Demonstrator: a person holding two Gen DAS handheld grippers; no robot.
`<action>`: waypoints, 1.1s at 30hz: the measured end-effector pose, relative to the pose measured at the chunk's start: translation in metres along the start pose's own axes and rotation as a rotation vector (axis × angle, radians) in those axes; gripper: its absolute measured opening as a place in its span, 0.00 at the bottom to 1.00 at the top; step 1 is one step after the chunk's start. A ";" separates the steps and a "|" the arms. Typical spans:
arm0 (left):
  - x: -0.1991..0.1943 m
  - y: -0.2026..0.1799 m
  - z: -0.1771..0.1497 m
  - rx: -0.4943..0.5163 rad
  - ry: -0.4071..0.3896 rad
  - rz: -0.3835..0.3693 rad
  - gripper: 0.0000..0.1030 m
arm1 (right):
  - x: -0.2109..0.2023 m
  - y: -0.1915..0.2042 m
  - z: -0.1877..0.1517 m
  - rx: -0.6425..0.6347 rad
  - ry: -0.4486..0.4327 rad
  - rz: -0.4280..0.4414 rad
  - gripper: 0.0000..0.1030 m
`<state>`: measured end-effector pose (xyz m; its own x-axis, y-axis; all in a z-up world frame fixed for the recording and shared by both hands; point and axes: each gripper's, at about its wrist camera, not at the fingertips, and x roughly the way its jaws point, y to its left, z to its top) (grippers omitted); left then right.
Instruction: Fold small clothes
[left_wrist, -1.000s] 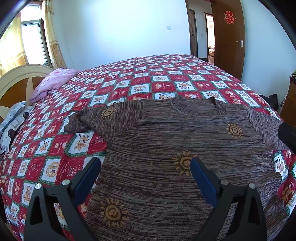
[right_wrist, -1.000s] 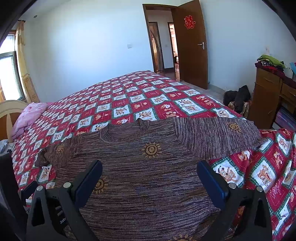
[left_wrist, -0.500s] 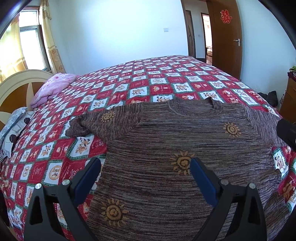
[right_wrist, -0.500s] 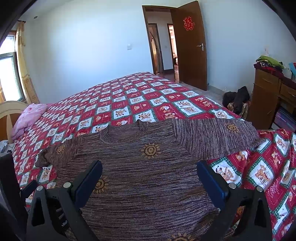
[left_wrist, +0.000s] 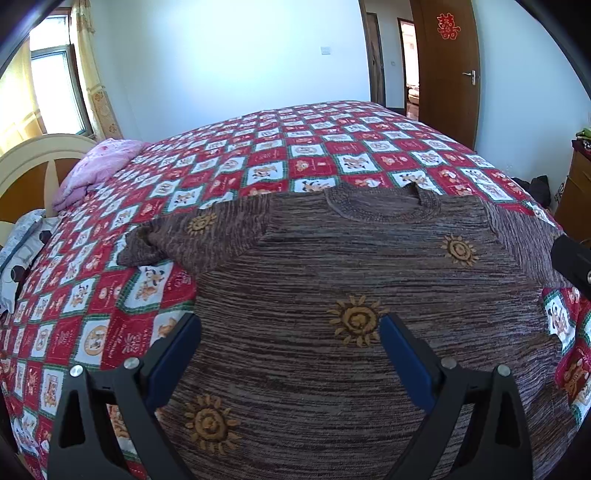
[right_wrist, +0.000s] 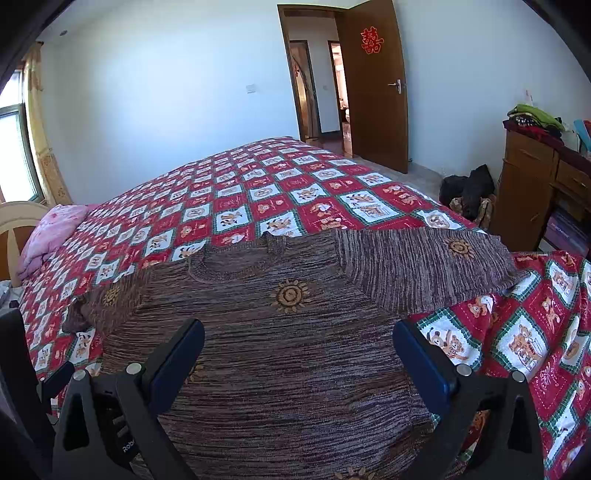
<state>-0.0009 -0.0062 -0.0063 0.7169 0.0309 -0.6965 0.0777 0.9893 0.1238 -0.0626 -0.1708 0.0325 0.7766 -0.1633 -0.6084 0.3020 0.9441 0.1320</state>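
A brown striped knit sweater (left_wrist: 332, 273) with orange sun motifs lies flat, front up, on the red and white checked bedspread (left_wrist: 295, 147), collar pointing away. Its left sleeve (left_wrist: 192, 236) is spread out to the left and bunched at the cuff. Its right sleeve (right_wrist: 424, 266) is spread out to the right. My left gripper (left_wrist: 290, 332) is open and empty, above the sweater's lower left body. My right gripper (right_wrist: 298, 341) is open and empty, above the lower right body. The sweater (right_wrist: 277, 332) fills the near part of the right wrist view.
A pink pillow (left_wrist: 96, 166) and wooden headboard (left_wrist: 33, 170) are at the bed's left. A wooden dresser (right_wrist: 535, 192) with piled clothes stands right of the bed, dark bags (right_wrist: 469, 192) on the floor beside it. An open brown door (right_wrist: 373, 92) is behind.
Both grippers have risen and pulled back slightly from the sweater, so more of the room shows. The jaws have stayed open and the sweater has not moved.
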 end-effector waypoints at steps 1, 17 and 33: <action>0.001 -0.001 0.000 -0.003 0.002 -0.009 0.96 | 0.002 -0.002 0.001 0.002 0.002 -0.006 0.99; 0.042 -0.012 0.023 0.008 0.008 -0.043 0.96 | 0.027 -0.046 0.020 0.019 -0.002 -0.022 0.99; 0.125 -0.005 0.034 -0.065 0.069 0.019 0.96 | 0.081 -0.349 0.064 0.452 0.086 -0.200 0.55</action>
<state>0.1120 -0.0124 -0.0704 0.6681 0.0577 -0.7418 0.0173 0.9955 0.0931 -0.0693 -0.5315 -0.0126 0.6363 -0.2862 -0.7164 0.6646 0.6750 0.3206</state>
